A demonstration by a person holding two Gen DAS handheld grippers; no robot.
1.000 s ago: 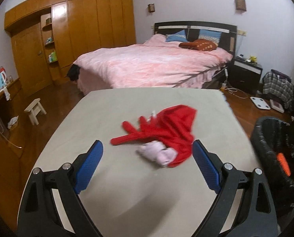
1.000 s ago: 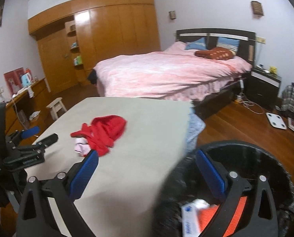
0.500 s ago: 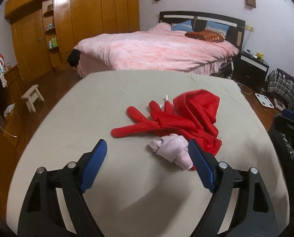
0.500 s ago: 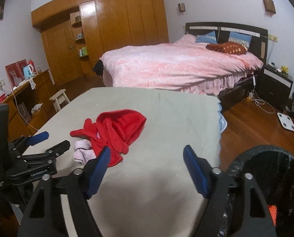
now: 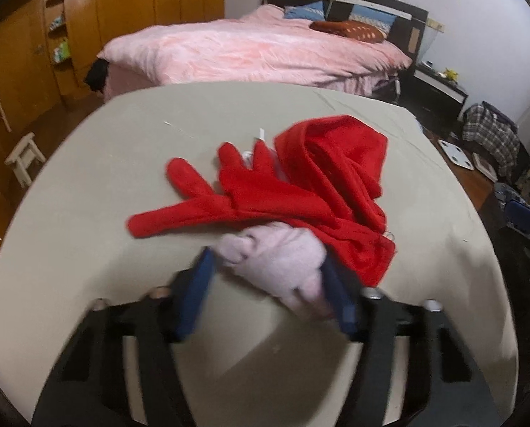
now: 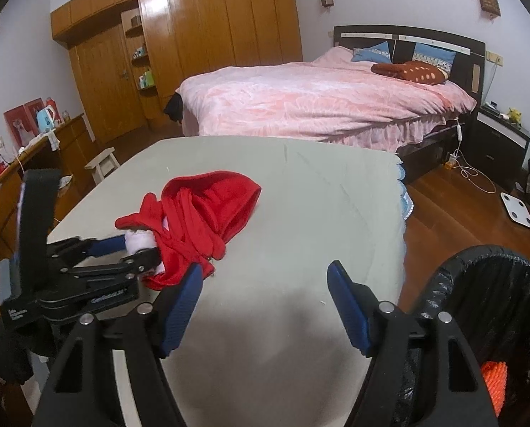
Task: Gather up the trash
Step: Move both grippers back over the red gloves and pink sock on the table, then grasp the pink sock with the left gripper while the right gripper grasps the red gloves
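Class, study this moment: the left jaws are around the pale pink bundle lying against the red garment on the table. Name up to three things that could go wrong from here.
1. The left gripper, whose jaws have just been closing around the pink bundle, may also pinch the overlapping red garment and drag it along.
2. The soft bundle could slip free on the way to the black bin, which stands off the table's far side.
3. The right gripper, open and empty nearby, might be bumped.

Crumpled pink wad (image 5: 275, 259) beside red cloth (image 5: 321, 185)
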